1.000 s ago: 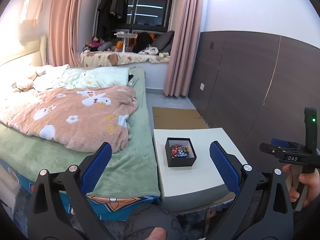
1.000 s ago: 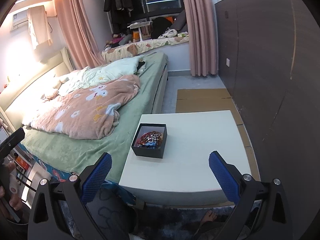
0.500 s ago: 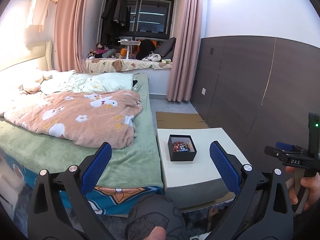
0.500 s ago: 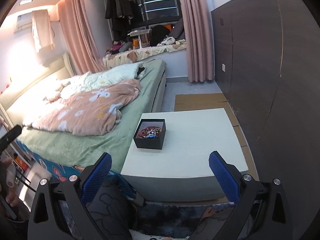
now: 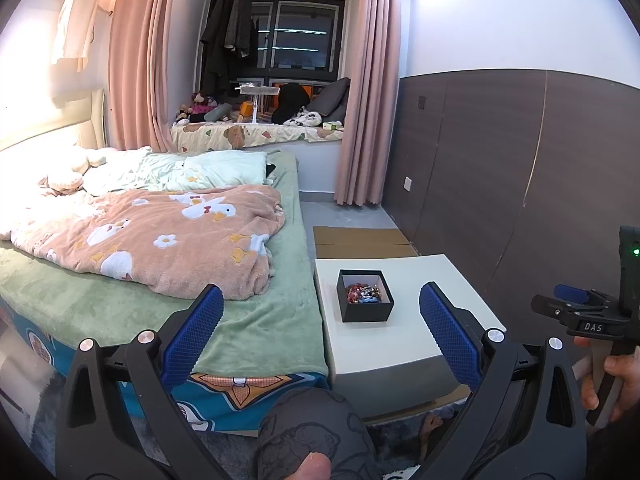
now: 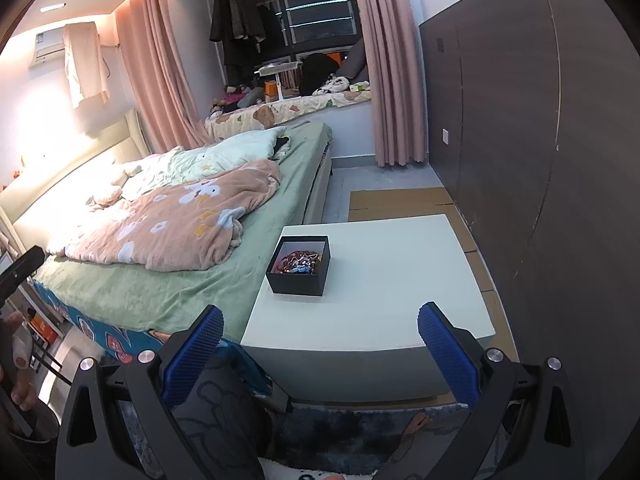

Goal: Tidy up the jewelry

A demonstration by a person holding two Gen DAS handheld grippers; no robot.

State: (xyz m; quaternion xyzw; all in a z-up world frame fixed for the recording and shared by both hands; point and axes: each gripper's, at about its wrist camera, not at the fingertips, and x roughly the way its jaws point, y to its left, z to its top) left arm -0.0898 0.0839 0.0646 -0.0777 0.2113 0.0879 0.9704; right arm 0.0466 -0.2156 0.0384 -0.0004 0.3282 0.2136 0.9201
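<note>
A black open-topped box (image 5: 365, 300) is seen on the white low table (image 5: 400, 344), set toward the table's edge nearest the bed (image 5: 120, 304); in the right wrist view the box (image 6: 300, 270) lies at about 11 o'clock from the gripper's centre. A tangle of jewelry (image 5: 362, 294), red and blue beads with some metallic pieces, is contained in the box; individual items cannot be told apart. The left gripper (image 5: 320, 314) is held wide, nothing between its blue-padded fingers (image 5: 194, 334), and is kept well short of the table. The right gripper (image 6: 320, 330) is likewise spread wide and empty, its pads (image 6: 448, 354) framing the near table edge without touching it. In the left wrist view the right gripper's body is recorded at 3 o'clock, gripped by a hand (image 5: 612, 380), a green light showing on it. A pink blanket with a duck pattern (image 5: 160, 240) is noted on the bed at 10 o'clock. Flattened cardboard (image 6: 400, 204) is observed on the floor beyond the table at 12 o'clock, beside the dark panelled wall (image 6: 540, 160). A knee in patterned fabric (image 5: 312, 432) is seen at 6 o'clock.
</note>
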